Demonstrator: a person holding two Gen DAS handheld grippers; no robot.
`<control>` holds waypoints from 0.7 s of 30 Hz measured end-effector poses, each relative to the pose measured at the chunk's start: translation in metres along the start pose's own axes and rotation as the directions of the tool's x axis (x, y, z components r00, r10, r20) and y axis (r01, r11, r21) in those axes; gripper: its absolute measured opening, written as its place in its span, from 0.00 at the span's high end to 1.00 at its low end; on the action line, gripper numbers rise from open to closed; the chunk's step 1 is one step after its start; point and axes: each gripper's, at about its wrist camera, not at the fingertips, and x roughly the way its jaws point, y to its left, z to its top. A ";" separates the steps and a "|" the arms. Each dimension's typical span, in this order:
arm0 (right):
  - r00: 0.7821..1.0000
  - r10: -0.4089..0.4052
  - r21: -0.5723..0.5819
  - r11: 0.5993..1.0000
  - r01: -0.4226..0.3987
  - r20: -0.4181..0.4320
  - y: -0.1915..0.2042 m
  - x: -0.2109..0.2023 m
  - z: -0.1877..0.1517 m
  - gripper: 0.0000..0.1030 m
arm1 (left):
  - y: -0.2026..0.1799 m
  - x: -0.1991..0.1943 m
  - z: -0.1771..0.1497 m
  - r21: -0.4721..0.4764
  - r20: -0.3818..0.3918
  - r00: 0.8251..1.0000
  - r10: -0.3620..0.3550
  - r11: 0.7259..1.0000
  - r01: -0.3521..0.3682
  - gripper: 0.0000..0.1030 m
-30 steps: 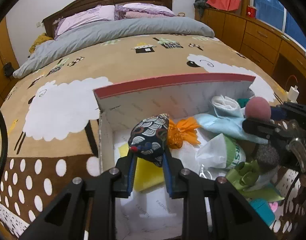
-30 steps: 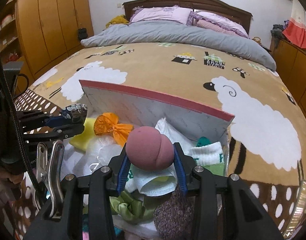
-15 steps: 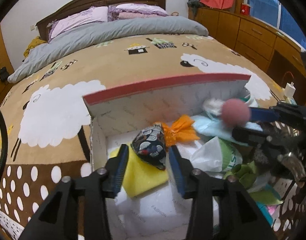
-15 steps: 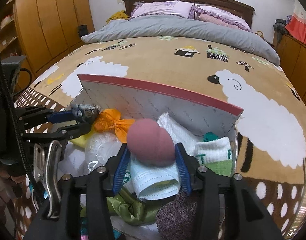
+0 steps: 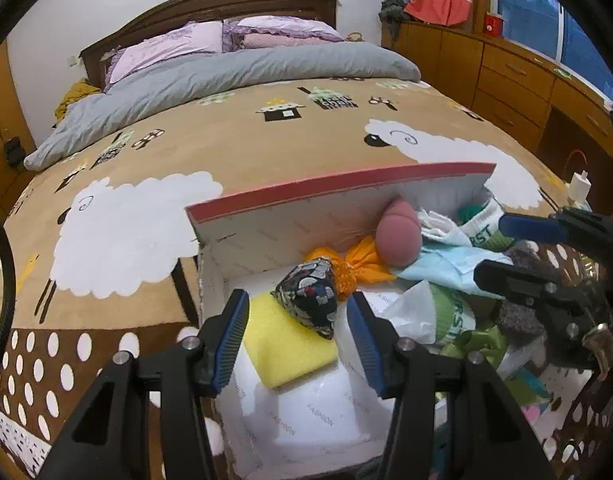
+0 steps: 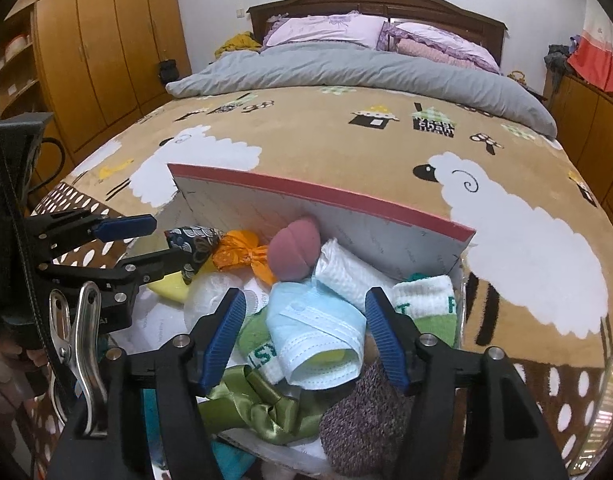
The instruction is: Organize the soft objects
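A white box with a red rim stands open on the bed. My left gripper hovers over its left part with the jaws opening. A dark patterned beanbag lies loose between them on a yellow sponge, and the pads are clear of it. My right gripper is over the box's right part, jaws opening, pressing on nothing. A pink sponge rests beyond it against the box's back wall. A light blue face mask lies below the right jaws.
The box also holds an orange bow, a white-green sock, a green ribbon and a knitted pouch. A sheep-print blanket covers the bed. A wardrobe stands left, drawers right.
Both grippers have opened. The beanbag dropped from the left jaws onto the yellow sponge. The pink sponge left the right jaws and now lies by the box's back wall.
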 end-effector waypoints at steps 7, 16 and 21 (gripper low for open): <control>1.000 -0.015 0.011 1.000 0.015 0.017 0.000 -0.014 -0.006 0.38 | 0.005 -0.022 -0.005 -0.032 0.031 0.999 0.022 0.999 -0.021 0.48; 0.998 -0.043 0.050 0.998 0.041 0.038 0.000 -0.037 -0.019 0.38 | 0.004 -0.048 -0.018 -0.052 0.054 0.995 0.087 0.995 -0.084 0.47; 0.998 -0.053 0.077 0.996 0.050 0.043 0.003 -0.047 -0.026 0.38 | 0.004 -0.059 -0.028 -0.086 0.048 0.993 0.107 0.991 -0.102 0.44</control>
